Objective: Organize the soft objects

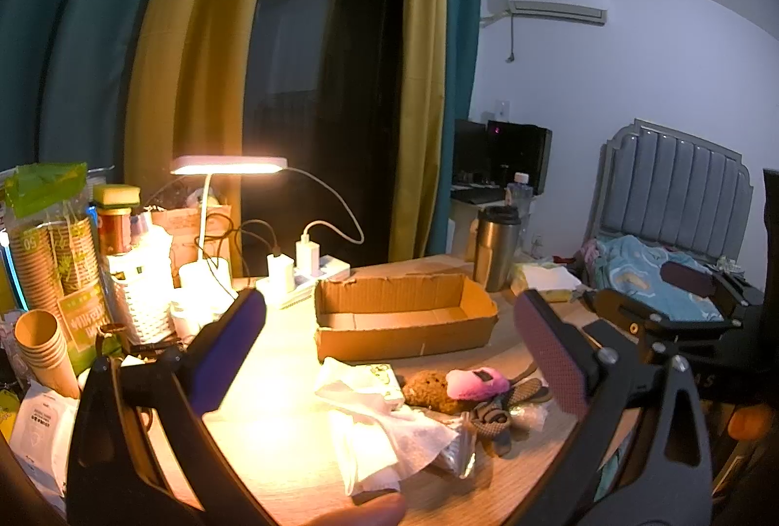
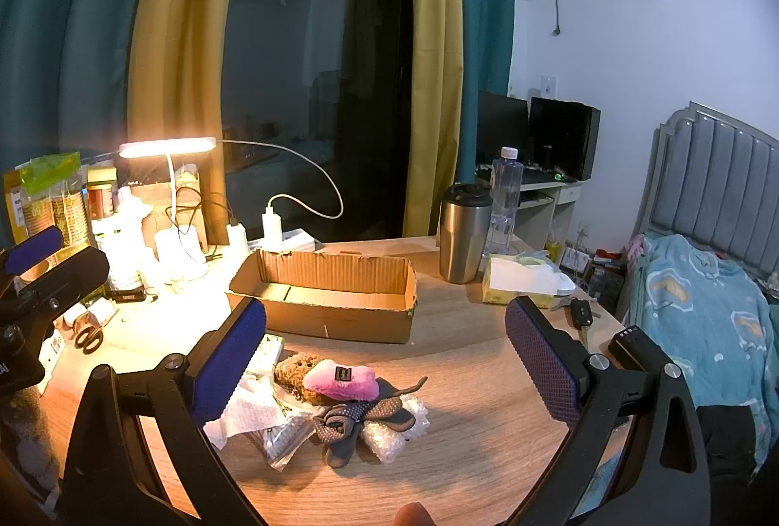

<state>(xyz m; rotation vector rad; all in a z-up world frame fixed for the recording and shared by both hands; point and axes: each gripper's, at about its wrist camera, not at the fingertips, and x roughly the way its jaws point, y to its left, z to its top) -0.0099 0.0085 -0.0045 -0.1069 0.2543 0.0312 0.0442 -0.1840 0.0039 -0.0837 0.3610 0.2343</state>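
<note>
Start of sorting: both my tools, left tool and right tool, gape wide, empty. Soft pile lies just ahead, box beyond. Next: close on pink toy.

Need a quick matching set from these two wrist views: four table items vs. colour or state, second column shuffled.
Items
1. fluffy plush toy
2. corrugated cardboard box
3. steel travel tumbler
4. white desk lamp

States
A. switched on
B. pink
C. open top, nothing visible inside
D. upright, dark lid on

Pairs: 1-B, 2-C, 3-D, 4-A
</note>
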